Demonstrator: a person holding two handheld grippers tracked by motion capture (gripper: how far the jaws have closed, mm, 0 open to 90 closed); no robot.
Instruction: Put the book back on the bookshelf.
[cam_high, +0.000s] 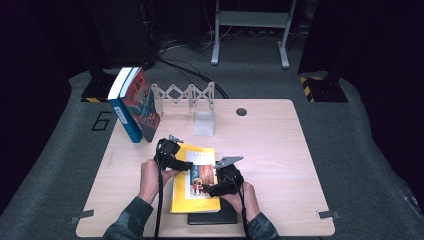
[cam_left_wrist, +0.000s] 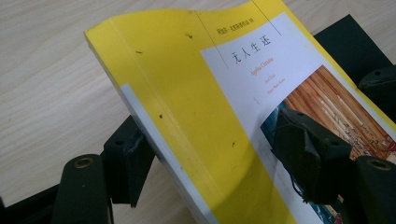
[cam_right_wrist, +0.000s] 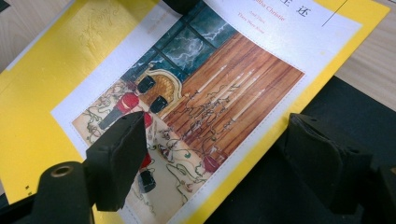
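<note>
Nearest the person, the yellow book (cam_high: 196, 180) lay on a black book (cam_high: 212, 218) at the table's six o'clock edge, its top end lifted. The left gripper (cam_high: 176, 161) straddled the spine side (cam_left_wrist: 154, 126), one jaw beneath, one on the cover; whether the pads pressed I could not tell. This looked like a grip for raising the book. The right gripper (cam_high: 212, 189) took the opposite long edge (cam_right_wrist: 261, 154), one jaw on the cover picture, the other below the edge, probably steadying it; its pressure was equally unclear. Farther, toward eleven o'clock, two books (cam_high: 135, 102) leaned against an expanding metal rack (cam_high: 187, 94), likely the yellow book's destination. The pale wooden table (cam_high: 270, 145) stood on grey carpet (cam_high: 65, 150); beyond, at twelve o'clock, a metal frame (cam_high: 250, 30) and cables lay in a dark room.
</note>
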